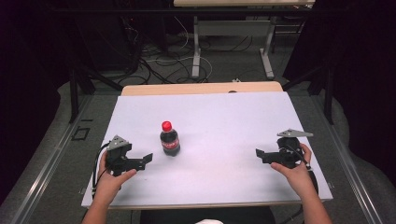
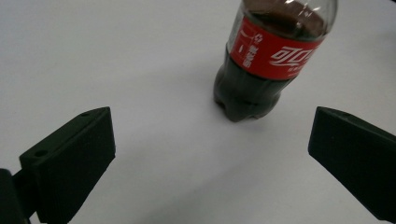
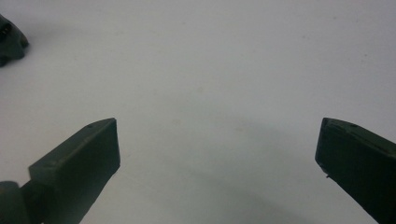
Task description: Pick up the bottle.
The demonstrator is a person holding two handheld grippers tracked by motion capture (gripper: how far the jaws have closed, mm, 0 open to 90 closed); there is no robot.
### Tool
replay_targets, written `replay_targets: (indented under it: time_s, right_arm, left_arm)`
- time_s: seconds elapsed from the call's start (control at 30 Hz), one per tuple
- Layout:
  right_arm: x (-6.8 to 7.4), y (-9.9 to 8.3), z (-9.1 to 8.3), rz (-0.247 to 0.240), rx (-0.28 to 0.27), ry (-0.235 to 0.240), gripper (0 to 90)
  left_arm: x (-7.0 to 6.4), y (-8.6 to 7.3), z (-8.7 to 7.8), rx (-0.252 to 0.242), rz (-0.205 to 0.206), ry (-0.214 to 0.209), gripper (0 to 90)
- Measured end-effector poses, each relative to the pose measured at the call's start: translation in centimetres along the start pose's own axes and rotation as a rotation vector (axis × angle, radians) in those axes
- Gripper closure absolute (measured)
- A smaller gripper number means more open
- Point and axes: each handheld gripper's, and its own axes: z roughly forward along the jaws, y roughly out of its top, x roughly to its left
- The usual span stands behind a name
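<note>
Black tongs (image 1: 148,158) with blocky jaws, grey triangular top plates, trailing cables.

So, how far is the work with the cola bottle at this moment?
Nothing looks done yet: the cola bottle stands upright on the white table, red cap on, untouched. In hand: the left gripper is open, pointing at the bottle, which sits beyond its fingers. The right gripper waits open, far to the side. Any grasp or move is still left.
</note>
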Motion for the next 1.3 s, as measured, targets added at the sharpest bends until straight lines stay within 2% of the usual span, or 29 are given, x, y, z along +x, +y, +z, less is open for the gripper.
replay_targets:
  time_s: [0.07,0.1,0.27,0.43,0.57,0.6,0.63,0.67,0.7,0.73,0.83,0.93,1.0,1.1,1.23,1.3]
  right_arm:
    - [0.2,0.0,-0.2,-0.012,-0.009,0.006,0.0]
    - [0.5,0.1,-0.4,-0.043,-0.013,0.006,0.0]
    - [1.3,0.2,-0.5,-0.064,-0.02,0.02,0.0]
    - [1.7,0.2,0.1,-0.075,-0.012,0.039,0.0]
    - [1.8,0.1,0.4,-0.074,-0.01,0.028,0.2]
    - [1.8,0.0,0.5,-0.067,-0.015,0.018,0.2]
    - [1.7,0.0,0.4,-0.07,-0.013,0.021,0.2]
    - [1.6,-0.1,0.5,-0.069,-0.015,0.021,0.2]
    - [1.6,-0.1,0.5,-0.064,-0.018,0.016,0.2]
    - [1.5,-0.1,0.5,-0.067,-0.019,0.009,0.2]
    - [1.5,-0.1,0.5,-0.054,-0.02,0.023,0.2]
    - [1.4,-0.2,0.5,-0.061,-0.022,0.02,0.2]
    - [1.5,-0.2,0.5,-0.06,-0.026,0.024,0.2]
    - [1.5,-0.1,0.5,-0.057,-0.033,0.023,0.2]
    - [1.5,-0.2,0.6,-0.055,-0.032,0.026,0.3]
    - [1.4,-0.2,0.6,-0.048,-0.026,0.029,0.3]
  left_arm:
    - [-0.2,0.1,0.0,-0.003,0.01,-0.002,0.9]
    - [-0.5,0.4,0.1,-0.018,0.018,-0.008,0.9]
    - [-1.1,1.0,0.2,-0.045,0.021,-0.04,0.9]
    - [-1.8,2.0,0.9,-0.049,0.055,-0.054,1.7]
    - [-2.5,2.5,1.6,-0.053,0.07,-0.066,2.2]
    - [-2.8,2.7,2.3,-0.05,0.076,-0.074,2.2]
    - [-2.8,2.7,2.3,-0.05,0.076,-0.074,2.2]
    - [-2.9,2.9,3.0,-0.032,0.084,-0.077,2.2]
    - [-2.9,2.9,3.0,-0.032,0.084,-0.077,2.4]
    - [-3.1,2.9,3.8,-0.023,0.086,-0.072,2.7]
    - [-3.3,2.9,4.8,-0.016,0.09,-0.063,5.0]
    - [-3.3,2.9,5.7,-0.03,0.085,-0.044,9.1]
    - [-3.3,2.9,6.2,-0.048,0.067,-0.033,9.8]
    - [-3.3,2.9,6.7,-0.063,0.077,-0.021,16.1]
    - [-3.4,3.0,7.3,-0.054,0.081,-0.028,16.2]
    - [-3.4,3.0,7.6,-0.049,0.098,-0.033,16.4]
